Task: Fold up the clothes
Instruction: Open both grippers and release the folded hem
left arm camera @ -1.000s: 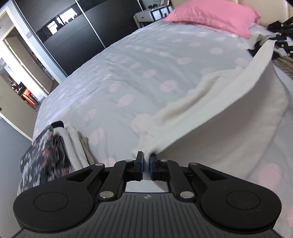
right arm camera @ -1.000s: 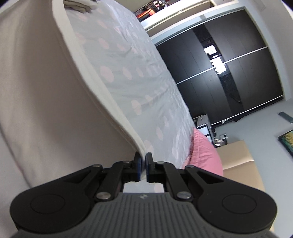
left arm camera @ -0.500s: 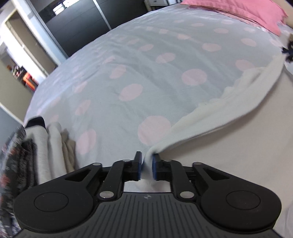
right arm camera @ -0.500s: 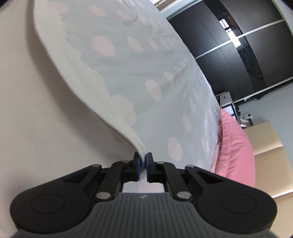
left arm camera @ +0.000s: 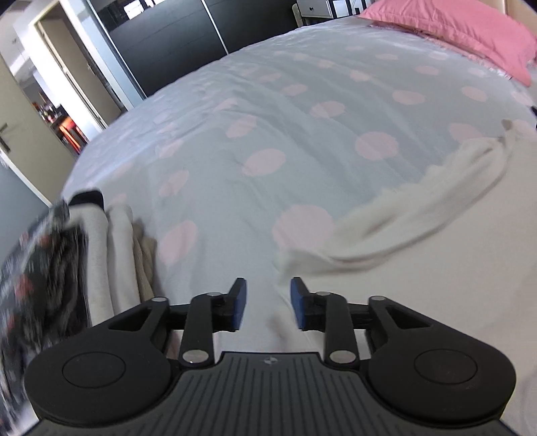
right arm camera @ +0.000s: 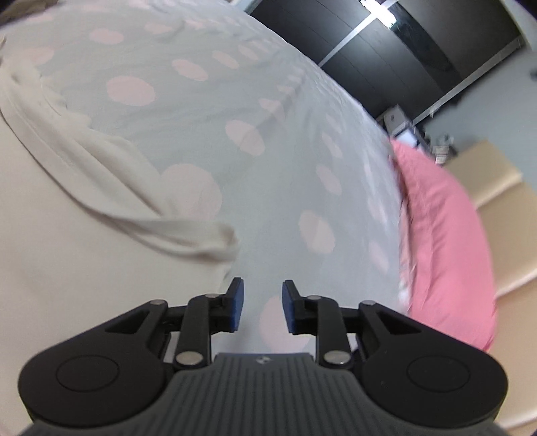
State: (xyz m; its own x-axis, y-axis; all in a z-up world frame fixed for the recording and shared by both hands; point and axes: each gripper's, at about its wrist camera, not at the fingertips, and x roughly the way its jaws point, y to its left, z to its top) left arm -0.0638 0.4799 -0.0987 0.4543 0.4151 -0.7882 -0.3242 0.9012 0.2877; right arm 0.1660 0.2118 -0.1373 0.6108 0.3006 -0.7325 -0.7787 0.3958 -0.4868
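Observation:
A cream garment [left arm camera: 419, 234] lies flat on the grey bedspread with pink dots [left arm camera: 268, 110], its folded edge rumpled along the far side. My left gripper [left arm camera: 267, 302] stands open just off the garment's near left corner, nothing between its blue pads. In the right wrist view the same cream garment [right arm camera: 67, 234] fills the left side. My right gripper [right arm camera: 260, 307] is open beside its corner, over the bedspread [right arm camera: 268, 134], holding nothing.
A stack of folded clothes [left arm camera: 110, 255] with a dark floral piece [left arm camera: 37, 268] sits at the bed's left edge. A pink pillow [left arm camera: 470, 30] [right arm camera: 446, 241] lies at the head of the bed. Black wardrobe doors [left arm camera: 167, 37] stand beyond.
Both grippers lowered the garment's held edge onto the bed, then opened and let go of it. The cloth now lies flat, and both grippers have pulled back slightly from its corners.

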